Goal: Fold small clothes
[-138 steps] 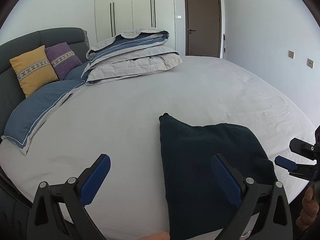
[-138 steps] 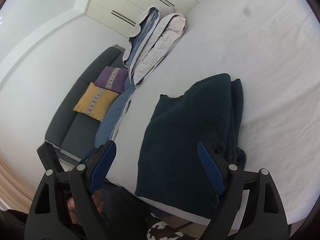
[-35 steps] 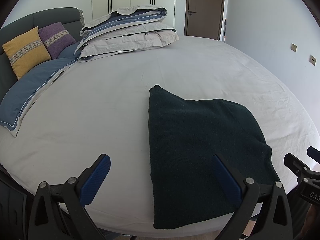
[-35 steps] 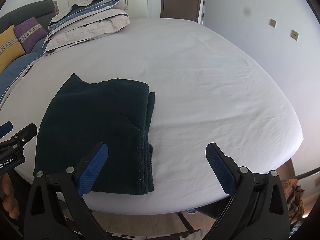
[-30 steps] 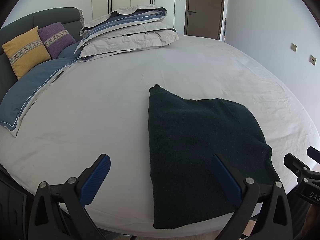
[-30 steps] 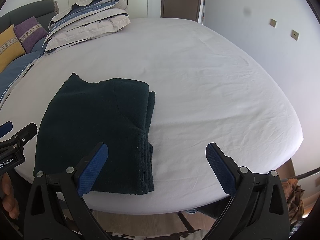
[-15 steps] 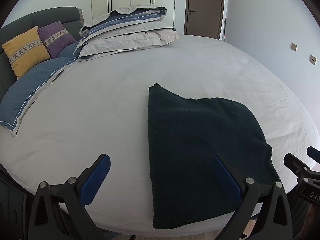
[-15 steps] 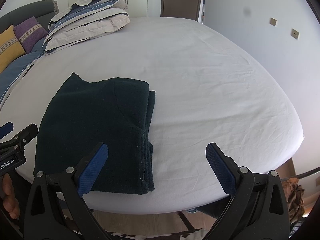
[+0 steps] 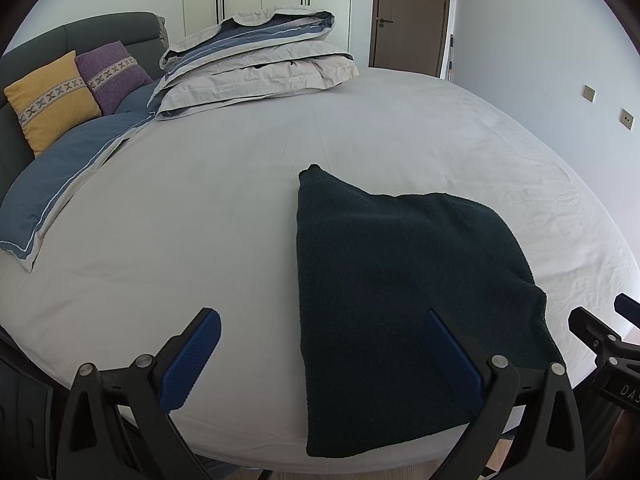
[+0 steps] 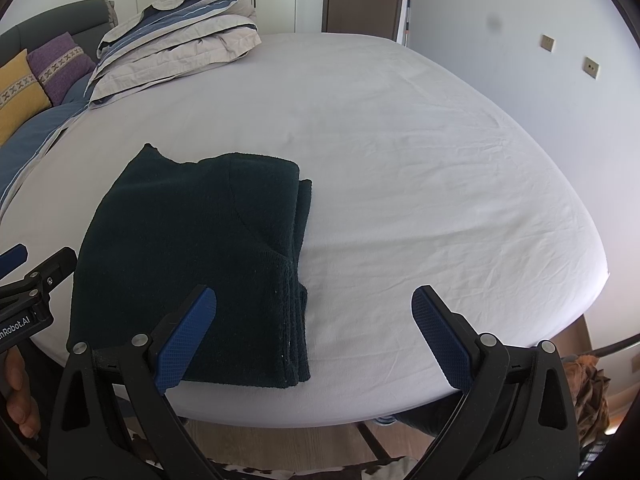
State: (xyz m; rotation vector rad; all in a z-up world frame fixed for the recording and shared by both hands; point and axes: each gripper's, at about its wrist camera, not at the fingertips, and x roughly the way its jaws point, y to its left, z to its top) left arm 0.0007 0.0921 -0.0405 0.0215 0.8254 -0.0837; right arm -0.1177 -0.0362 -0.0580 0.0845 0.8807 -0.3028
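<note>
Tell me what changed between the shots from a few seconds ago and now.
Both hand-held grippers pulled back and levelled out: the right hand-held gripper, earlier tilted over the dark folded garment, now sits beside its right edge; the left hand-held gripper backed off slightly. Nothing was grasped or released. The garment and folded duvet stayed put.

Both grippers share 1 build: matte black plastic frames with triangular cut-outs, 2 silver screw heads on each side, and fingers faced with blue textured pads. On the left gripper (image 9: pixel 320 354) the pads (image 9: pixel 192 358) look ribbed; on the right gripper (image 10: pixel 314 330) the pads (image 10: pixel 186 338) show a fine cross-hatch. White lettering on the left gripper's side seems to read "Robot.AI", partly cut off.
</note>
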